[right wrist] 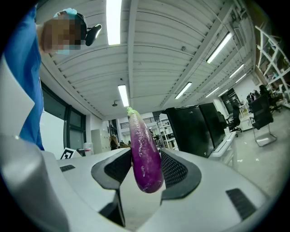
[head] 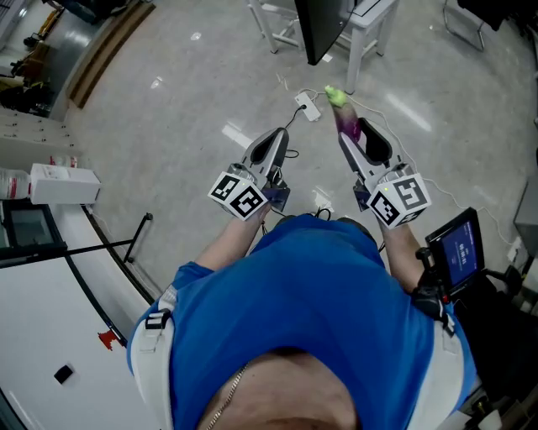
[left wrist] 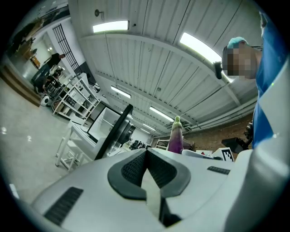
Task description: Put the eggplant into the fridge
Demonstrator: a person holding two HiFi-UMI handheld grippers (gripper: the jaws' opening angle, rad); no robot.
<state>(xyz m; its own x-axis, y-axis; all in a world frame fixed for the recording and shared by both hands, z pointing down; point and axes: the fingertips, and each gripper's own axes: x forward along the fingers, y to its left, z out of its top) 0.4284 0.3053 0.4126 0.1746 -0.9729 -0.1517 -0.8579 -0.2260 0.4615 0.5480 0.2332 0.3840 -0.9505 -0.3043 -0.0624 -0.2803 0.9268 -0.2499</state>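
A purple eggplant (right wrist: 144, 156) with a green stem stands between the jaws of my right gripper (right wrist: 146, 166), which is shut on it. In the head view the eggplant (head: 343, 113) sticks out ahead of the right gripper (head: 351, 141), stem end forward. My left gripper (head: 274, 144) is held beside it, a little to the left, pointing forward and up. Its jaws meet with nothing between them in the left gripper view, where the left gripper (left wrist: 146, 165) sits low and the eggplant (left wrist: 175, 136) rises beyond it. No fridge is recognisable in any view.
A white table (head: 361, 25) with a black panel (head: 324, 25) stands ahead on the grey floor. A power strip (head: 308, 107) and cables lie on the floor near it. A white counter (head: 50, 277) with a box (head: 63, 185) is at left, a small screen (head: 458, 250) at right.
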